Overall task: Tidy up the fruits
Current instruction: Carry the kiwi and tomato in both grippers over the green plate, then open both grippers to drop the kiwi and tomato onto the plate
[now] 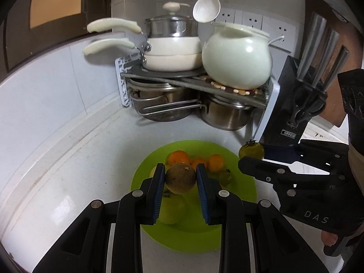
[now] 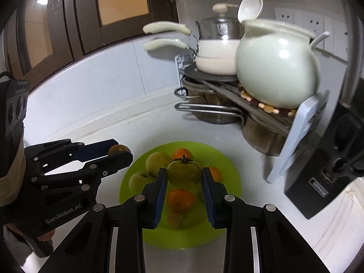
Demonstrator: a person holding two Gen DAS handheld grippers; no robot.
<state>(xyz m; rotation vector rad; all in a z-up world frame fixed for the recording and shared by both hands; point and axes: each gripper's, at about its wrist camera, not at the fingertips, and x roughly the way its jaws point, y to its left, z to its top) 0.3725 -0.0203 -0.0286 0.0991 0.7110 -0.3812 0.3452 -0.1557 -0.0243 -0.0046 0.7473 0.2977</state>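
My left gripper [image 1: 180,176] is shut on a round brown fruit [image 1: 180,178] and hangs over the lime-green plate [image 1: 241,195]. My right gripper [image 2: 184,176] is shut on a green persimmon-like fruit [image 2: 184,174] with a dark calyx, also above the green plate [image 2: 229,177]. On the plate lie oranges [image 2: 180,199], pale green apples [image 2: 157,162] and a small brown fruit [image 2: 174,219]. In the left wrist view the right gripper [image 1: 252,154] shows at the right with its green fruit [image 1: 251,151]. The right wrist view has the left gripper [image 2: 120,152] at the left holding the brown fruit [image 2: 118,149].
A corner rack [image 1: 195,79] behind the plate carries a cream saucepan [image 1: 173,52] and a pale green ceramic pot [image 1: 236,54], with steel pots underneath. A black knife block [image 1: 286,111] stands to the right. A white ladle [image 1: 207,6] hangs above. Tiled walls close the corner.
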